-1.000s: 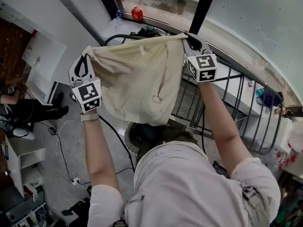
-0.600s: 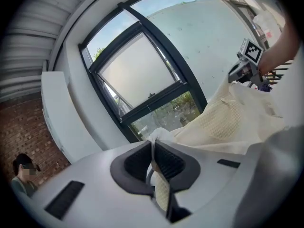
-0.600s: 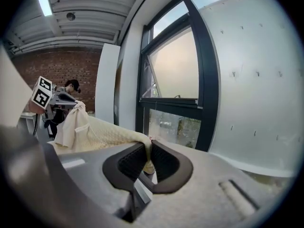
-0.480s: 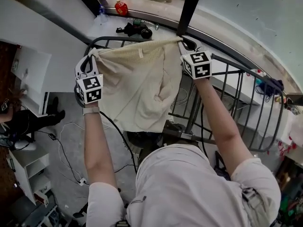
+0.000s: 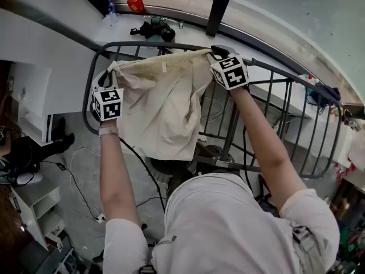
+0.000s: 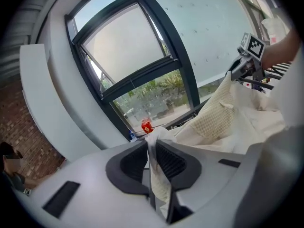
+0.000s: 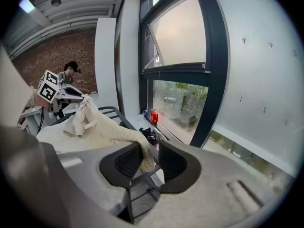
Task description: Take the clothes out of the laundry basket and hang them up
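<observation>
Cream garment (image 5: 165,116) over drying rack (image 5: 149,43), upper centre; jaws just opening, left gripper (image 5: 109,70) pinches it, right gripper (image 5: 213,52) gapes around it.

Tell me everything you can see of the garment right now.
The garment is cream, soft cloth with a waffle-textured band and a small tag along its top edge. It hangs spread and creased between both tongs, top edge stretched beside the rail; whether it touches the rail is unclear. The left tongs pinch one corner. The other corner lies between the right tongs, against one jaw only. Both pairs of jaws have just been opening.
</observation>
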A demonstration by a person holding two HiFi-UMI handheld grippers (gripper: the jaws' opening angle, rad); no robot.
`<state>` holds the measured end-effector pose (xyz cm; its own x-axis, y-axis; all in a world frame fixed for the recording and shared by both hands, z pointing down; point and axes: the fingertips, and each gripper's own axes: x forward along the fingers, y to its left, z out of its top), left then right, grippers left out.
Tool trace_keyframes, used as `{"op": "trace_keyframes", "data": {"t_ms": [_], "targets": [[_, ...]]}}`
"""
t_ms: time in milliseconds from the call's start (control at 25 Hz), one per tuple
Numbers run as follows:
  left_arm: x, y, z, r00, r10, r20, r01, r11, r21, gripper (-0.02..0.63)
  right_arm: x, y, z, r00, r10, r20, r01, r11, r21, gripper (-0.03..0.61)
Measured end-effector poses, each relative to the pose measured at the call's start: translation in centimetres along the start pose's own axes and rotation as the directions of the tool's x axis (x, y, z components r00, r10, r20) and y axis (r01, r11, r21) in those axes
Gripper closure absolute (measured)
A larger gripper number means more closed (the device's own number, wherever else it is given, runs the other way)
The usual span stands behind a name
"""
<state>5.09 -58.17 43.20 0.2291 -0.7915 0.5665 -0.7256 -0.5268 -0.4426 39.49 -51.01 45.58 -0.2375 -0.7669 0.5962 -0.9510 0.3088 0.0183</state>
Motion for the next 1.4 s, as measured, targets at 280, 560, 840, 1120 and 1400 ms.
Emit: {"op": "trace_keyframes", "data": {"t_ms": [280,560,840,1120,1400], "targets": [[-0.2,-1.2,-1.6,0.998,-0.047,-0.050,0.047,0.999,0.012,0.436,0.2,0.9,-2.6,0.995,0.058,-0.086,-0.053,0.997,0.061,0.305],[-5.5,-0.8,-4.1,0.999,-0.022,-0.029,0.020,0.998,-0.059,0.425,-3.2,1.9,-4.5,0.996,0.023,-0.083,-0.013,0.993,0.116,0.294],[-14.2,0.0,-7.6,0.999,0.021,0.032,-0.016,0.990,-0.143,0.425,-8.3,7.0,-4.4,0.999,0.042,0.015,-0.044,0.993,0.105,0.295],[-24.2,-0.4,-13.1,0.995,0.069,0.074,-0.050,0.972,-0.229,0.426,-12.4,17.4,-4.5,0.983,0.157,0.093,-0.162,0.986,0.050,0.295],[-34.5,-1.7,-22.1,0.992,0.108,0.063,-0.080,0.936,-0.342,0.437,-16.3,30.9,-6.3,0.945,0.301,0.128,-0.299,0.954,-0.040,0.338]]}}
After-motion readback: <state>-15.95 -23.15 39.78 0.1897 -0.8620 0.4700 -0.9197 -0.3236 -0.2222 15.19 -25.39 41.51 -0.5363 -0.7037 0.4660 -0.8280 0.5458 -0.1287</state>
